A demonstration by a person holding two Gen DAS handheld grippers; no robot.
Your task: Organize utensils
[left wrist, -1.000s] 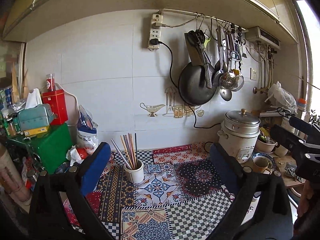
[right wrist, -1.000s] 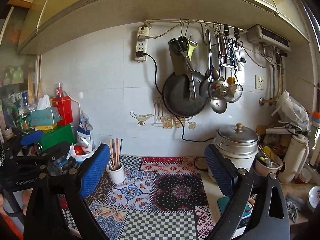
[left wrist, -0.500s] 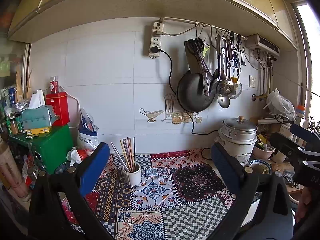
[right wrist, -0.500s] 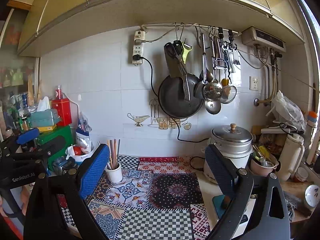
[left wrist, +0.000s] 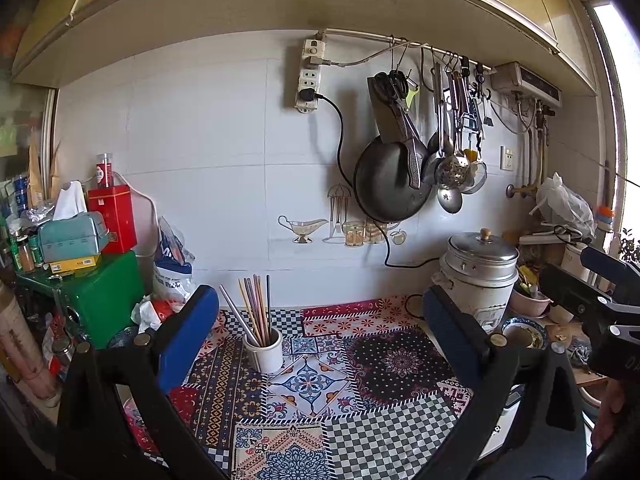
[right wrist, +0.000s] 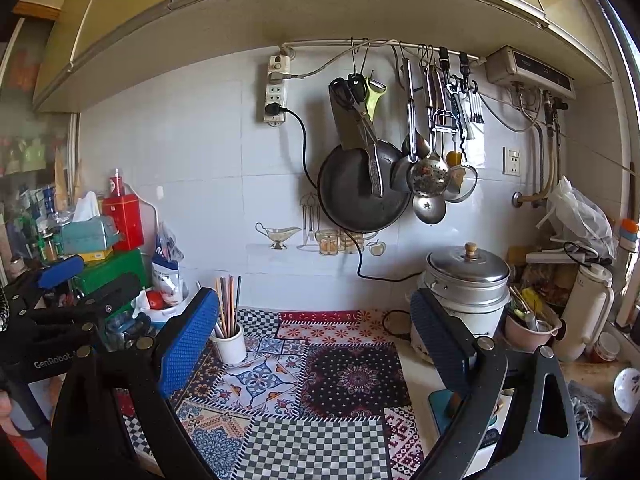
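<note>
A white cup (left wrist: 264, 350) holding several chopsticks (left wrist: 256, 308) stands on the patterned mat (left wrist: 360, 364) near the back wall; it also shows in the right wrist view (right wrist: 229, 345). Ladles, a skimmer and other utensils (left wrist: 450, 148) hang from a wall rail beside a black pan (left wrist: 390, 184); they also show in the right wrist view (right wrist: 430, 160). My left gripper (left wrist: 320, 328) is open and empty, held well back from the cup. My right gripper (right wrist: 314, 328) is open and empty, also back from the counter.
A steel steamer pot (left wrist: 478, 276) stands at the right of the mat. A green box (left wrist: 102, 296) with a tissue box and a red tin sits at the left. Bowls, a thermos (right wrist: 586, 312) and clutter fill the right counter. A power cord (left wrist: 362, 216) hangs down the wall.
Both grippers have drawn back and tilted up a little, so the counter sits lower and farther in both views. Both stay open and empty.
</note>
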